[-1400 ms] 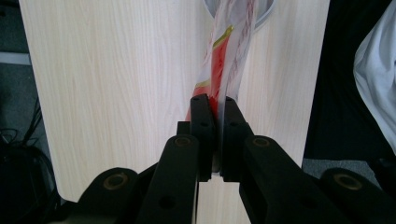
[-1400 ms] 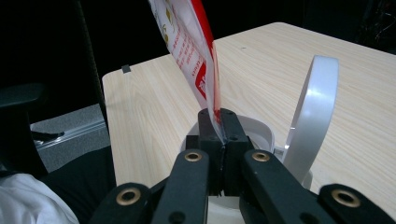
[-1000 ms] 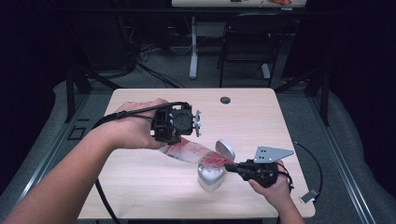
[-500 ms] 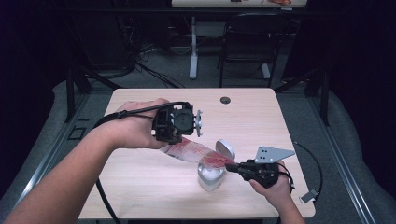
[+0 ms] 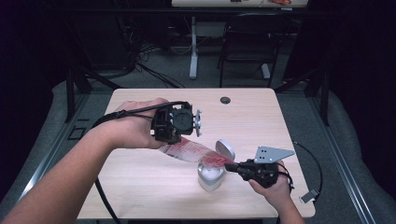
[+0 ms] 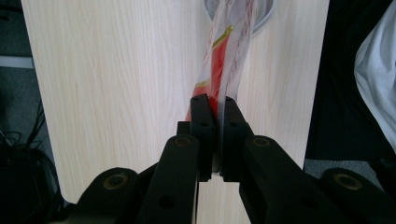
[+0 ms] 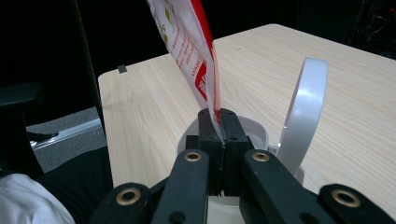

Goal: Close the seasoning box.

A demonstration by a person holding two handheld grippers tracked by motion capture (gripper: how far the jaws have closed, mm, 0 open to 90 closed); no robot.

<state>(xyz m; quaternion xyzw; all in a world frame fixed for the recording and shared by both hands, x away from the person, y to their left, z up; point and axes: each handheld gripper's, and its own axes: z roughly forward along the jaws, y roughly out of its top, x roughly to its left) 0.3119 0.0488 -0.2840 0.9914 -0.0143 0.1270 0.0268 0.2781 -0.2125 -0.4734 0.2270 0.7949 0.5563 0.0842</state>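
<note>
A clear plastic packet with red and gold print (image 5: 194, 151) stretches between both grippers above the table. My left gripper (image 5: 173, 139) is shut on its upper end (image 6: 219, 70), raised over the table's middle. My right gripper (image 5: 229, 165) is shut on its lower end (image 7: 196, 56), right above a small white container (image 5: 209, 176). The container's round white lid (image 5: 225, 149) stands flipped open behind it, upright at the right in the right gripper view (image 7: 303, 112). The container's rim (image 7: 254, 128) lies just under the right jaws.
The light wooden table (image 5: 140, 182) has a round dark cable hole (image 5: 225, 100) near its far edge. A black cable (image 5: 105, 198) trails from the left gripper over the front edge. Chair and desk legs stand on the floor beyond the table.
</note>
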